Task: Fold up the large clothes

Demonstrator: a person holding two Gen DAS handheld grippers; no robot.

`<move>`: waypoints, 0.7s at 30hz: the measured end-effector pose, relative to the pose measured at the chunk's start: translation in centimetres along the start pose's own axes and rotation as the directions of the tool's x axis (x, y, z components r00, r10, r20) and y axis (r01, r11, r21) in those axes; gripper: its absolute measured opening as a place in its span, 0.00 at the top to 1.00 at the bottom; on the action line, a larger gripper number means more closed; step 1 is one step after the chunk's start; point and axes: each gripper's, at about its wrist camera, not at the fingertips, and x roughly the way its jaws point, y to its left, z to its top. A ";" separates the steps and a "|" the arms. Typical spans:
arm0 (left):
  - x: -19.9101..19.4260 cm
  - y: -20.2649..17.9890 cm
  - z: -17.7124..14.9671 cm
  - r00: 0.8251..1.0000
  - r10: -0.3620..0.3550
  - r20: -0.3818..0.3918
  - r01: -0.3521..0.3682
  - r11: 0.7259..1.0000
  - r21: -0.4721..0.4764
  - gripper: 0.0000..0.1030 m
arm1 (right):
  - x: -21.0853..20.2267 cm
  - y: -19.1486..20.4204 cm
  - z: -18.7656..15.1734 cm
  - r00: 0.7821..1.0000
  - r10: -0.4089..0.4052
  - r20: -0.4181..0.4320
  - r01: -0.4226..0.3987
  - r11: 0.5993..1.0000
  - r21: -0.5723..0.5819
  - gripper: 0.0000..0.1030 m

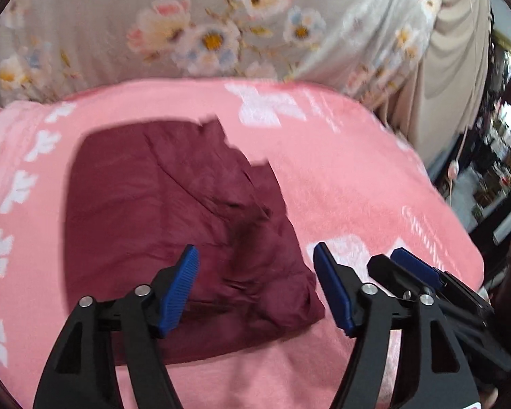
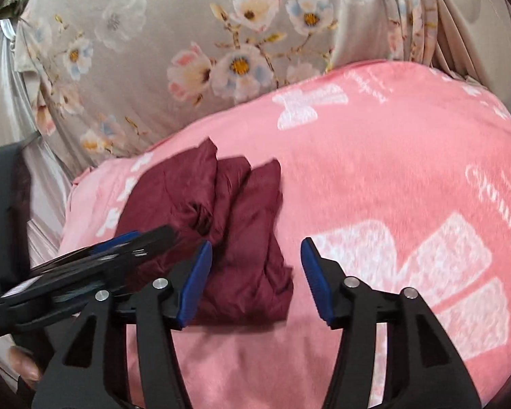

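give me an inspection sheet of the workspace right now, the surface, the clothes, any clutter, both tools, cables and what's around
Surface: pink blanket with white prints, bare around the garment.
Job's things: maroon garment lying folded on the blanket, layered edges showing.
Clutter: nothing seen on the blanket.
Grippers: left tool open, nothing between its pads; right tool open, over the garment's near edge, not gripping.
Cables: thin cord hanging at the right.
Surroundings: floral fabric behind; blurred cluttered shelves far right.

The left gripper (image 1: 255,288) and the right gripper (image 2: 253,281) sit side by side, both angled downward. Each has its blue-padded jaws spread apart, gripping nothing.
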 end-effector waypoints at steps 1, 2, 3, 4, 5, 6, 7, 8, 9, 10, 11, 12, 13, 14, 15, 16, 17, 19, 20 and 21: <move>-1.4 1.1 0.5 0.999 0.029 0.034 -0.028 0.999 -0.022 0.29 | 0.4 0.4 0.6 1.000 0.025 -0.004 -0.025 1.000 0.000 0.45; -2.3 1.9 0.7 0.997 0.064 0.051 -0.062 0.997 -0.039 0.29 | 0.4 0.7 0.9 0.999 0.043 -0.013 -0.043 0.999 -0.003 0.43; -3.0 2.8 0.9 0.992 0.109 0.060 -0.106 0.993 -0.055 0.29 | 1.0 1.3 1.1 0.998 0.063 -0.025 -0.064 0.998 -0.011 0.42; -3.4 4.0 1.1 0.984 0.168 0.060 -0.163 0.984 -0.075 0.29 | 1.7 2.1 1.2 0.996 0.083 -0.041 -0.084 0.996 -0.020 0.40; -3.6 5.0 1.2 0.977 0.206 0.052 -0.201 0.975 -0.091 0.29 | 2.4 2.8 1.3 0.994 0.094 -0.054 -0.095 0.995 -0.027 0.40; -3.5 6.0 1.3 0.971 0.235 0.039 -0.229 0.967 -0.110 0.29 | 3.4 3.5 1.4 0.992 0.104 -0.070 -0.106 0.994 -0.035 0.38; -3.4 6.8 1.2 0.967 0.255 0.024 -0.250 0.960 -0.129 0.29 | 4.1 4.0 1.4 0.990 0.111 -0.083 -0.114 0.993 -0.040 0.38; -3.2 7.9 1.1 0.962 0.272 0.003 -0.268 0.951 -0.156 0.29 | 5.2 4.5 1.3 0.988 0.116 -0.106 -0.121 0.992 -0.041 0.38; -3.0 8.7 0.9 0.960 0.279 -0.015 -0.277 0.944 -0.179 0.29 | 6.4 4.9 1.2 0.985 0.115 -0.130 -0.121 0.992 -0.039 0.38; -2.7 9.4 0.6 0.958 0.285 -0.030 -0.285 0.938 -0.199 0.29 | 7.4 5.2 1.1 0.981 0.117 -0.153 -0.124 0.991 -0.040 0.42; -2.5 9.8 0.5 0.955 0.293 -0.040 -0.295 0.933 -0.205 0.29 | 8.0 5.2 0.7 0.977 0.123 -0.175 -0.133 0.990 -0.043 0.50; -2.2 10.1 0.2 0.952 0.301 -0.052 -0.305 0.929 -0.209 0.29 | 8.6 5.3 0.5 0.971 0.127 -0.203 -0.139 0.989 -0.046 0.76; -1.8 10.3 0.0 0.951 0.303 -0.066 -0.310 0.927 -0.209 0.29 | 8.6 5.1 0.2 0.969 0.128 -0.211 -0.140 0.989 -0.041 0.91; -1.5 10.3 -0.3 0.950 0.303 -0.078 -0.312 0.927 -0.206 0.29 | 8.2 4.8 0.1 0.971 0.138 -0.198 -0.147 0.989 -0.034 0.93; -1.3 10.4 -0.3 0.950 0.300 -0.088 -0.312 0.927 -0.206 0.29 | 7.1 4.3 -0.1 0.973 0.157 -0.172 -0.163 0.986 -0.024 0.95; -0.8 10.4 -0.6 0.950 0.295 -0.103 -0.311 0.929 -0.202 0.30 | 6.5 4.0 -0.1 0.975 0.157 -0.158 -0.162 0.987 -0.020 0.95; -0.8 10.4 -1.1 0.949 0.294 -0.113 -0.311 0.930 -0.198 0.30 | 5.3 3.4 -0.4 0.980 0.147 -0.136 -0.150 0.989 -0.016 0.95; 0.1 10.0 -1.7 0.948 0.286 -0.137 -0.308 0.933 -0.186 0.31 | 3.7 2.3 -1.1 0.989 0.101 -0.110 -0.103 0.994 -0.020 0.96; 0.6 9.7 -1.9 0.948 0.283 -0.147 -0.307 0.935 -0.180 0.31 | 3.4 1.9 -1.5 0.991 0.077 -0.106 -0.079 0.997 -0.023 0.96; 1.2 9.5 -2.2 0.947 0.278 -0.160 -0.304 0.937 -0.173 0.31 | 3.2 1.3 -2.2 0.993 0.048 -0.111 -0.051 0.998 -0.025 0.96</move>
